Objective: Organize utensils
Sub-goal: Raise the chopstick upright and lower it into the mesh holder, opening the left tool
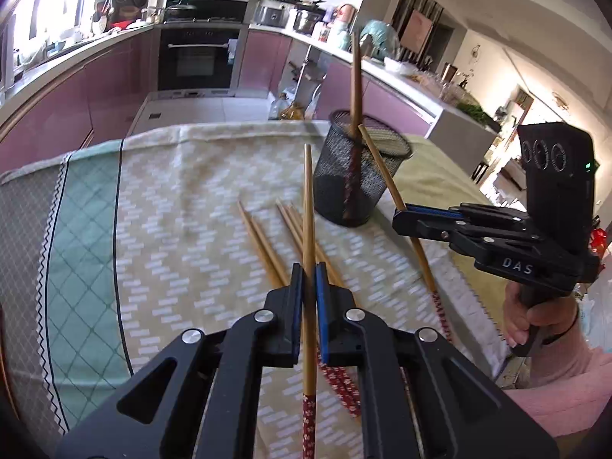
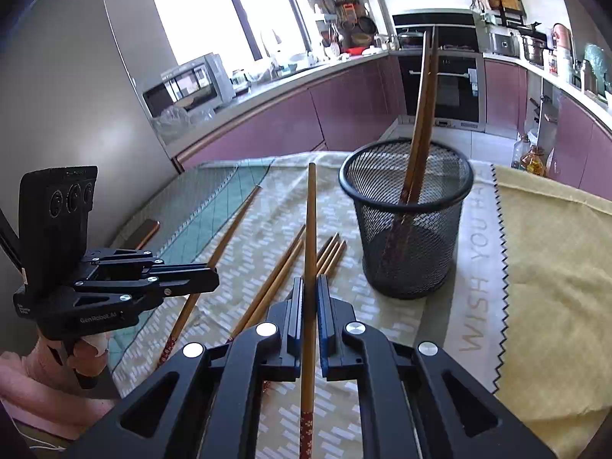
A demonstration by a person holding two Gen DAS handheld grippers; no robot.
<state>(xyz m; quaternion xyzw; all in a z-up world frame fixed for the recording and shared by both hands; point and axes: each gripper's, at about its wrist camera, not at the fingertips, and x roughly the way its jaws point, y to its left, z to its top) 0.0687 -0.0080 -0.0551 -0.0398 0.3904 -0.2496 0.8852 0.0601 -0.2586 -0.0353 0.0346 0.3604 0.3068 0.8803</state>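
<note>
Your left gripper is clenched on a bamboo chopstick with a red patterned end, at lower centre of its view. Your right gripper grips another bamboo chopstick likewise. The black wire-mesh cup, right of centre, holds two chopsticks upright. More loose chopsticks lie on the patterned cloth beside it.

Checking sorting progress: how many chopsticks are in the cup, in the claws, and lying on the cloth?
In the mesh cup: 2
In the left claw: 1
In the right claw: 1
Lying on the cloth: 5, as far as the overlapping tips show
Total: 9
</note>
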